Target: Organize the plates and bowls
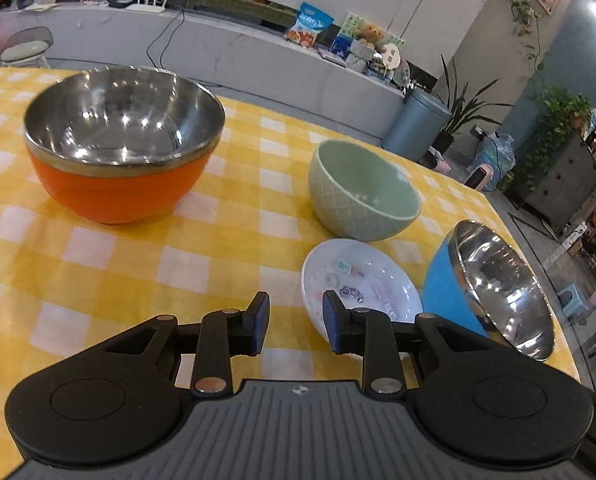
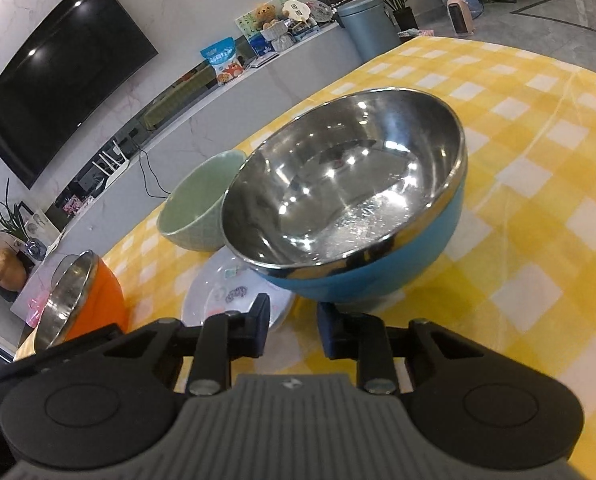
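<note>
Orange bowl (image 1: 118, 184), green bowl (image 1: 362, 196) and blue bowl (image 2: 378, 272) look empty

Right wrist view. Right gripper (image 2: 289, 326) fills the bottom of the frame, jaws parted, nothing between the pads; yellow-and-white checked tablecloth (image 2: 538, 216) shows through the gap. Blue bowl (image 2: 378, 276) with steel lining sits at frame centre, just above the fingertips, its base near the right-hand pad; contact cannot be told. White plate (image 2: 218, 292) with small printed motifs lies lower left of centre, partly behind the left-hand finger, its right part hidden by the blue bowl. Green bowl (image 2: 194, 208) stands behind the plate, left of the blue bowl. Orange bowl (image 2: 102, 300), steel-lined, at lower left edge. Dark television (image 2: 58, 68) on the wall, upper left.
</note>
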Demonstrator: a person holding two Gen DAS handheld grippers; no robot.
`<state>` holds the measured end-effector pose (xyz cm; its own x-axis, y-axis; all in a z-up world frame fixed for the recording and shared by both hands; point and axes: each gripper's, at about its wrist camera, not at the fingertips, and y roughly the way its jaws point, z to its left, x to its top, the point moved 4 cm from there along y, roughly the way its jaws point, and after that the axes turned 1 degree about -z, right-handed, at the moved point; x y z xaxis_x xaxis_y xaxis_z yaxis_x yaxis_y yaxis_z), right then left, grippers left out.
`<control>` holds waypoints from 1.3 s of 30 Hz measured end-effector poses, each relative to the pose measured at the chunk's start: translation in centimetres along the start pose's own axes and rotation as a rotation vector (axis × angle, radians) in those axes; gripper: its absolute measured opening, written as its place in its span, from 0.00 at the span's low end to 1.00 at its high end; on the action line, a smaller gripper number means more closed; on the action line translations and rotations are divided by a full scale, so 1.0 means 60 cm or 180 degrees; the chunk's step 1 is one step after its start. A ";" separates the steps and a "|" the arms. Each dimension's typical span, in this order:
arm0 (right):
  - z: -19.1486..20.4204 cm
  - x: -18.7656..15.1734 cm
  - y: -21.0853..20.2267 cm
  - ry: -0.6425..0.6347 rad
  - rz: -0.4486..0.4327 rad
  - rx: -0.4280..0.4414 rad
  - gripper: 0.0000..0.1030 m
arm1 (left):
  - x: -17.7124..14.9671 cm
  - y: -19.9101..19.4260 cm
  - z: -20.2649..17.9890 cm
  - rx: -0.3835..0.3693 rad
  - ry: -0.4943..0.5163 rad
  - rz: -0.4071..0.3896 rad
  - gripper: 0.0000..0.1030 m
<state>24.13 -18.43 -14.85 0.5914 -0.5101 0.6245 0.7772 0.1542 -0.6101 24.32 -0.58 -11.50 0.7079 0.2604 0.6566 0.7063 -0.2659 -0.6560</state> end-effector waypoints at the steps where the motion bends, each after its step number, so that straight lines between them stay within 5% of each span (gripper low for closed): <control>1: 0.002 -0.001 0.002 -0.0003 0.0004 0.0012 0.22 | 0.000 0.002 0.001 -0.0007 -0.0009 0.0004 0.31; 5: 0.005 -0.004 0.007 -0.0061 -0.0001 0.0029 0.11 | 0.002 0.005 0.003 -0.0022 0.0054 -0.0052 0.31; 11: 0.003 -0.005 0.007 -0.0054 -0.0024 0.0053 0.08 | -0.002 0.003 -0.001 -0.0120 0.0133 -0.0009 0.08; 20: 0.005 -0.007 -0.008 0.0083 0.0041 0.0192 0.04 | 0.003 -0.029 0.003 -0.0004 0.0096 0.0040 0.06; 29: 0.029 -0.013 -0.044 0.0199 0.0262 0.0493 0.02 | 0.005 -0.110 0.014 0.0267 -0.0176 0.0193 0.07; 39: 0.050 -0.064 -0.107 0.0380 0.0873 0.0829 0.01 | -0.037 -0.240 0.069 0.0406 -0.0852 0.0344 0.06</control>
<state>17.52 -14.89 -11.86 0.7675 -0.5125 0.3851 0.6314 0.5001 -0.5927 12.56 6.53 -5.07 0.7427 0.4767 0.4703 0.6098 -0.1911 -0.7692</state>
